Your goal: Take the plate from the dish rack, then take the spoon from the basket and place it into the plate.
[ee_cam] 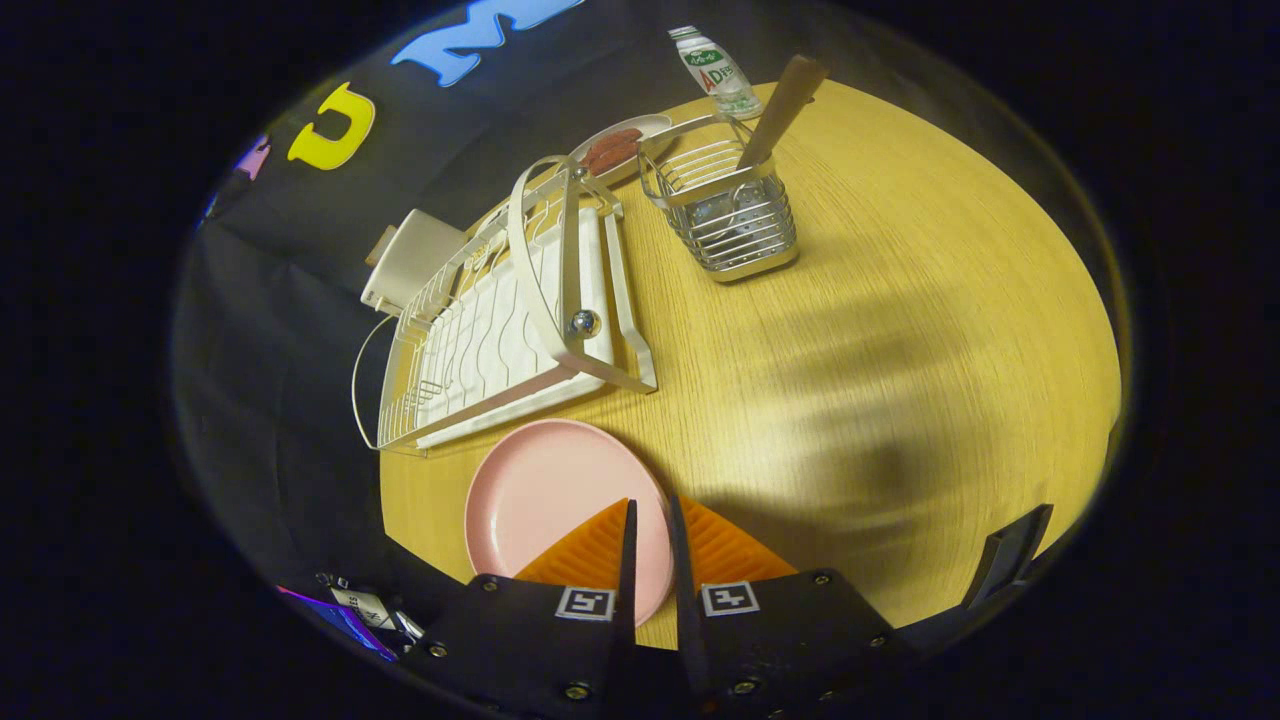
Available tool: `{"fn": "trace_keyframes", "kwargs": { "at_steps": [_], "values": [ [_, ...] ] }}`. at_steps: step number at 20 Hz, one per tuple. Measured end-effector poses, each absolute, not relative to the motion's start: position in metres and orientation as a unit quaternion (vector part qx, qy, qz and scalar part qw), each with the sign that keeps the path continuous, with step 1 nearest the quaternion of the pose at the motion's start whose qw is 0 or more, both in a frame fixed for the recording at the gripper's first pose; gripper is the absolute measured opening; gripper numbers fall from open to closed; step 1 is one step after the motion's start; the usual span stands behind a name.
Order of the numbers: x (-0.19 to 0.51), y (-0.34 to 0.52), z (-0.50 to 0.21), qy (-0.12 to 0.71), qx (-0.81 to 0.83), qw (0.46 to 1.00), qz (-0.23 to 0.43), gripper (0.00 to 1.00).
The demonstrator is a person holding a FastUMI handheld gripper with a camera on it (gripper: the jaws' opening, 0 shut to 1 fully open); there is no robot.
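Gripper view showed the pink plate (545,500) lying flat on the round wooden bench (900,330). The plate was the thing to go by. The claw (650,520) was right over the near side of the plate, with its two fingers (628,560) close together and only a thin gap between them. The rim of the plate ran through that gap, but I could not tell if the fingers pressed on it. Just behind the plate sat the white dish rack (500,320), with no dishes in it. Farther back from the plate, past the rack, stood the wire basket (725,215). The spoon (780,105) stood in the basket, its wooden handle sticking up and leaning. Behind the basket were a small dish (615,148) with something red on it and a bottle (715,70). A white box (410,262) lay beside the rack.
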State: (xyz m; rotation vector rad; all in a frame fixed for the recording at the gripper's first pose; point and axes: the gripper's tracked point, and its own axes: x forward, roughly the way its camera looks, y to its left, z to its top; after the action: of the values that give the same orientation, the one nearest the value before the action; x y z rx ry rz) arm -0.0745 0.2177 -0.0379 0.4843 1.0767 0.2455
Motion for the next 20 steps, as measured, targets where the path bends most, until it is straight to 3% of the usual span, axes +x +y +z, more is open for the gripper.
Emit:
{"fn": "trace_keyframes", "kwargs": {
  "at_steps": [13,20],
  "values": [
    [-0.06,0.146,0.017,0.37,0.15,0.914,0.078,0.18],
    [-0.035,0.101,0.057,0.225,0.085,0.969,0.052,0.18]
  ]
}}
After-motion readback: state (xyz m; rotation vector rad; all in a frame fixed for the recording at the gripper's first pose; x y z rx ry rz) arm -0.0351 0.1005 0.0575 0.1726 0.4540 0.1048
